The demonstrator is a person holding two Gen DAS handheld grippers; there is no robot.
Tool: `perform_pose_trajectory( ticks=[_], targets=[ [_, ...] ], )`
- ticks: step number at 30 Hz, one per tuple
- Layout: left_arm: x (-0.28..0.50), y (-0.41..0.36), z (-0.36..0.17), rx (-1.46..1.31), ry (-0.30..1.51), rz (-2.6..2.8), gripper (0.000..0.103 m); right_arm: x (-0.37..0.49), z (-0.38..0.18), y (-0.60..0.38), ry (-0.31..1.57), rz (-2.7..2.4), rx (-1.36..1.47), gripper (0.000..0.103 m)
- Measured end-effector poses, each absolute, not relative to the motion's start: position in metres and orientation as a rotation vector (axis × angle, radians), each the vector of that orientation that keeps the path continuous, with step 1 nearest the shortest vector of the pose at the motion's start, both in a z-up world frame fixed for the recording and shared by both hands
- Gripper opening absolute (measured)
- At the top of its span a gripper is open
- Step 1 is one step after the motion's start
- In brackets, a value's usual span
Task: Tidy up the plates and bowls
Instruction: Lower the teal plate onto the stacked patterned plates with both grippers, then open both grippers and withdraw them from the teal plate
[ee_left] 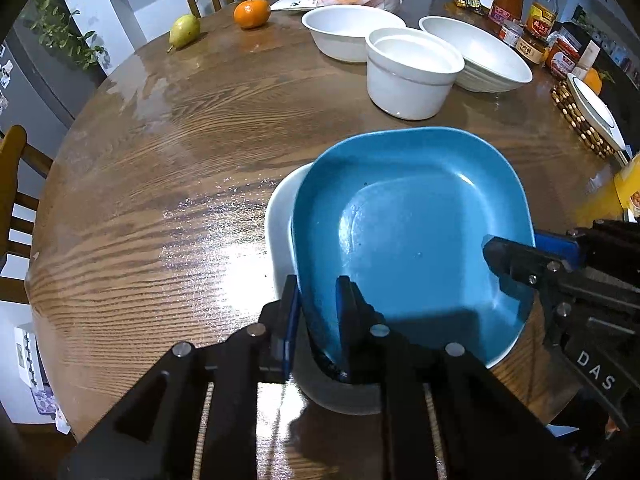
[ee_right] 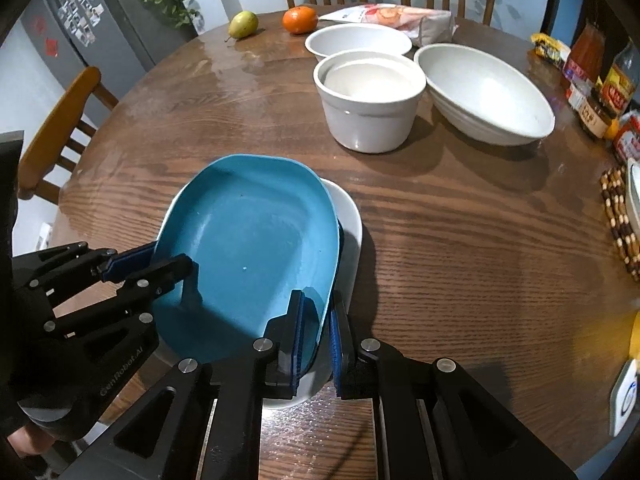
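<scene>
With the black, blue-padded fingers (ee_left: 350,300) of the left gripper (ee_left: 316,284), straddling the thin left rim of the blue plate (ee_left: 400,208), one pad outside the lip and one over the sloping inner wall; not telling from either view whether those pads are pressing. With the matching fingers (ee_right: 294,320) of the right gripper (ee_right: 316,300), pinching the opposite rim, closed on it. Holding that glossy, rounded-square plate tilted over a deeper white dish (ee_left: 280,216) with smooth rounded corners, close to the near edge of the round bench (ee_left: 160,160). Looking across varnished wood with a bold wavy grain and bright glare patches. Showing, toward the far right of the bench, a straight-sided white pot (ee_left: 408,84) with a thin band near its base, touching or nearly touching a wide ribbed white bowl (ee_left: 480,56) and standing in front of a shallower white bowl (ee_left: 348,36). Catching a green pear (ee_left: 184,30) and an orange (ee_left: 252,12) near the far edge.
</scene>
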State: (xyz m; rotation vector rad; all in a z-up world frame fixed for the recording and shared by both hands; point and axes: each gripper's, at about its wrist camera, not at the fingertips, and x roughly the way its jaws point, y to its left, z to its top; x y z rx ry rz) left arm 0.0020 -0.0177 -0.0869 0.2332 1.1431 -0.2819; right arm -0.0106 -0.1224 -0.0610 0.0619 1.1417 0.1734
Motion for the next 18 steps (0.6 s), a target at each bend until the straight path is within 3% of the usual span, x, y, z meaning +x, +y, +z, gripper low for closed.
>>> perform_pose_trajectory(
  ticks=[3, 5, 7, 9, 12, 15, 18],
  targets=[
    [0.001, -0.019, -0.084, 0.233, 1.134, -0.29, 0.027, -0.011, -0.058, -0.12, 1.131, 0.157, 0.035, 0.027],
    [0.0, -0.019, -0.082, 0.239, 1.125, -0.289, 0.03, -0.012, -0.055, -0.121, 1.122, 0.16, 0.048, 0.032],
    [0.0, -0.019, -0.078, 0.249, 1.11, -0.274, 0.048, -0.012, -0.051, -0.124, 1.111, 0.155, 0.055, 0.032],
    [0.0, -0.016, -0.074, 0.246, 1.095, -0.262, 0.06, -0.012, -0.048, -0.129, 1.1, 0.155, 0.074, 0.032],
    [0.0, -0.013, -0.068, 0.234, 1.085, -0.252, 0.062, -0.013, -0.044, -0.136, 1.091, 0.158, 0.113, 0.036],
    [-0.001, -0.01, -0.062, 0.23, 1.072, -0.241, 0.078, -0.014, -0.04, -0.145, 1.078, 0.161, 0.156, 0.049],
    [-0.003, -0.011, -0.054, 0.226, 1.056, -0.235, 0.082, -0.016, -0.036, -0.153, 1.065, 0.164, 0.206, 0.05]
  ],
)
